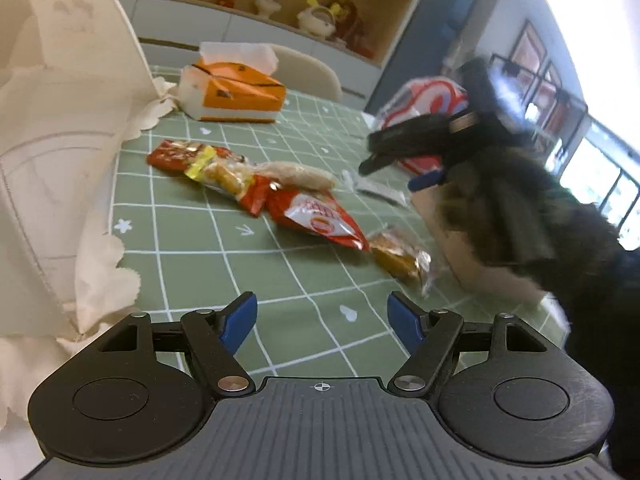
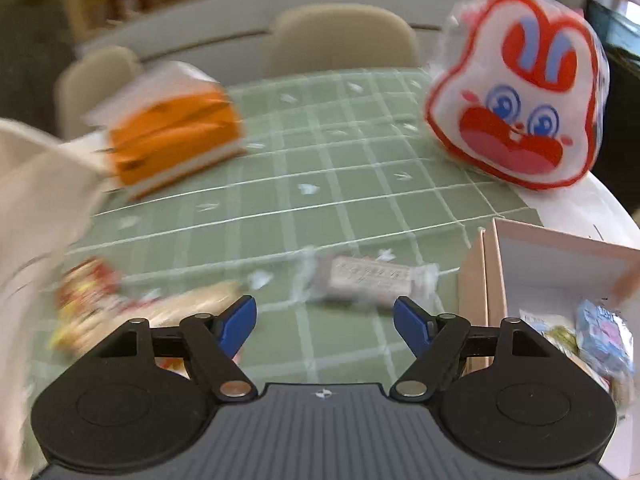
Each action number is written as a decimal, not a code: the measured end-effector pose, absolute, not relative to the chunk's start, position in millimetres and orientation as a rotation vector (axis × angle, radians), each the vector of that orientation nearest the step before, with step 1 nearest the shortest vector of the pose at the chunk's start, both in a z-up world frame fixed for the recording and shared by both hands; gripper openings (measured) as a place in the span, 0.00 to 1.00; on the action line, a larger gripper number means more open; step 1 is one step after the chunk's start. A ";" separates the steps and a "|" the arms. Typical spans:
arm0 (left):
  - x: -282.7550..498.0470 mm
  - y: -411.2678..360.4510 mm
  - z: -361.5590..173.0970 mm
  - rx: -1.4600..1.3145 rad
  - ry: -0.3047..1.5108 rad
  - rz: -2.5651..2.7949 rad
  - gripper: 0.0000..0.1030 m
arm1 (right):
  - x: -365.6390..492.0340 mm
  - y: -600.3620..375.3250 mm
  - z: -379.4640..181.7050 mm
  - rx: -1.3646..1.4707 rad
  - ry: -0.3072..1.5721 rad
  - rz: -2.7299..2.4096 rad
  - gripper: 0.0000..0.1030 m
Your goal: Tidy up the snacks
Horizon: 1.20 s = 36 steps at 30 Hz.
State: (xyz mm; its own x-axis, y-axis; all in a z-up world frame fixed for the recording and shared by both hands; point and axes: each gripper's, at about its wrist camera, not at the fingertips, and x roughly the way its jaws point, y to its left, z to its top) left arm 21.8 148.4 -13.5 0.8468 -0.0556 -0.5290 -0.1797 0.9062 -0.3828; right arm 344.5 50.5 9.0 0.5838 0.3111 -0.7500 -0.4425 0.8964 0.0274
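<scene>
right gripper (image 2: 325, 322) and left gripper (image 1: 322, 316) gape empty; at twelve o'clock, crinkly red snack packets (image 1: 316, 216) lie clustered.

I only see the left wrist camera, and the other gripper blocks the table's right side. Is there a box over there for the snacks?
Observer: Yes, an open pale pink cardboard box stands at the right edge of the green-checked table.
Operator: Anything in it?
Observer: A blue-and-pink wrapped snack pack lies inside, among other wrappers.
Operator: Is the right gripper holding anything?
Observer: No, the right gripper is open and empty; a clear-wrapped brown bar lies on the table just beyond it.
</scene>
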 end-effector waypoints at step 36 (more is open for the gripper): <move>18.3 139.7 -19.5 -0.460 0.596 0.016 0.75 | 179.9 -50.3 -8.9 -0.250 0.860 0.804 0.48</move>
